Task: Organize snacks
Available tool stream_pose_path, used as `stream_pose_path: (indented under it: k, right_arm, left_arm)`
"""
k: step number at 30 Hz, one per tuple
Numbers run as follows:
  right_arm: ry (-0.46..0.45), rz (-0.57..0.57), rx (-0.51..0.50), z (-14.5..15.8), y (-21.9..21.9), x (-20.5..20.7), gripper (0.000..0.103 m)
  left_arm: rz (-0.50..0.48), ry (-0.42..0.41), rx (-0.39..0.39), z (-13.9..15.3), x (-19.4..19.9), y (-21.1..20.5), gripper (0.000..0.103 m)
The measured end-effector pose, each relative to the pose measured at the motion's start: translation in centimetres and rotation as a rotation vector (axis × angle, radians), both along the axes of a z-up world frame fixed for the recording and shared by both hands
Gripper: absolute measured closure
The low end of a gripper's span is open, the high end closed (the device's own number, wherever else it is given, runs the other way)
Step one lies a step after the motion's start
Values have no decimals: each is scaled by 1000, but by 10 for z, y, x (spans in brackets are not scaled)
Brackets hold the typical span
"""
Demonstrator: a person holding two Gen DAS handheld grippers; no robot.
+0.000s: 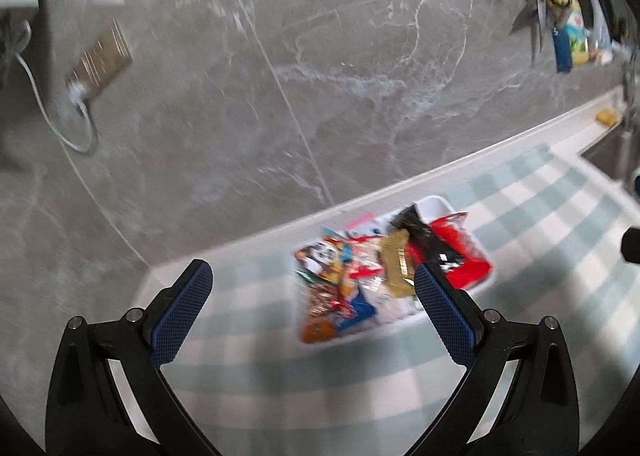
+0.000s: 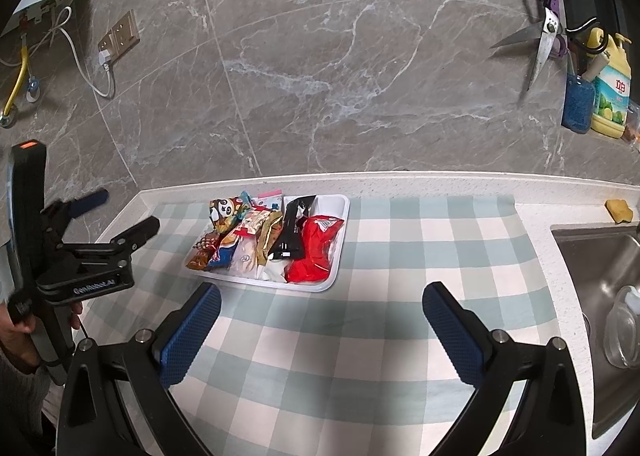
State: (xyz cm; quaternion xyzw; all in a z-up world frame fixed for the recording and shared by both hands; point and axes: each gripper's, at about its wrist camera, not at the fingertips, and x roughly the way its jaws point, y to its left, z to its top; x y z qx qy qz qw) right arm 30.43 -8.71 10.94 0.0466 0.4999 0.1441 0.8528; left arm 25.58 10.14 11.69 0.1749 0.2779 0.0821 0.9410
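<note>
A white tray [image 2: 339, 244] on the green-checked cloth [image 2: 360, 336] holds several snack packets: a red bag [image 2: 316, 252], a black packet [image 2: 292, 232], a gold one [image 2: 268, 236] and a panda-print bag [image 2: 224, 212]. My right gripper [image 2: 322, 306] is open and empty, held above the cloth in front of the tray. My left gripper [image 1: 314, 280] is open and empty, raised left of the tray; it also shows in the right wrist view [image 2: 128, 212]. The tray [image 1: 436, 204] in the left wrist view is blurred.
A steel sink [image 2: 600, 256] with a glass jar [image 2: 624, 332] lies at the right. A yellow sponge [image 2: 619, 211] sits on the counter edge. Scissors [image 2: 544, 40] and a detergent bottle [image 2: 610, 96] hang on the marble wall. A wall socket [image 2: 119, 36] with a white cable is at left.
</note>
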Motion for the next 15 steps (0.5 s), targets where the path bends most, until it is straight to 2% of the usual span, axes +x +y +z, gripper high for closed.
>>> stream_pose_path:
  k: [3, 10, 15]
  right_arm:
    - [2, 0, 4, -1, 0, -1, 0]
    - [12, 8, 12, -4, 1, -2, 0]
    - [22, 9, 15, -7, 0, -1, 0]
  left_arm:
    - [-12, 27, -23, -1, 1, -3, 1]
    - [-14, 26, -33, -5, -2, -4, 1]
    - [-42, 58, -103, -5, -2, -1, 1]
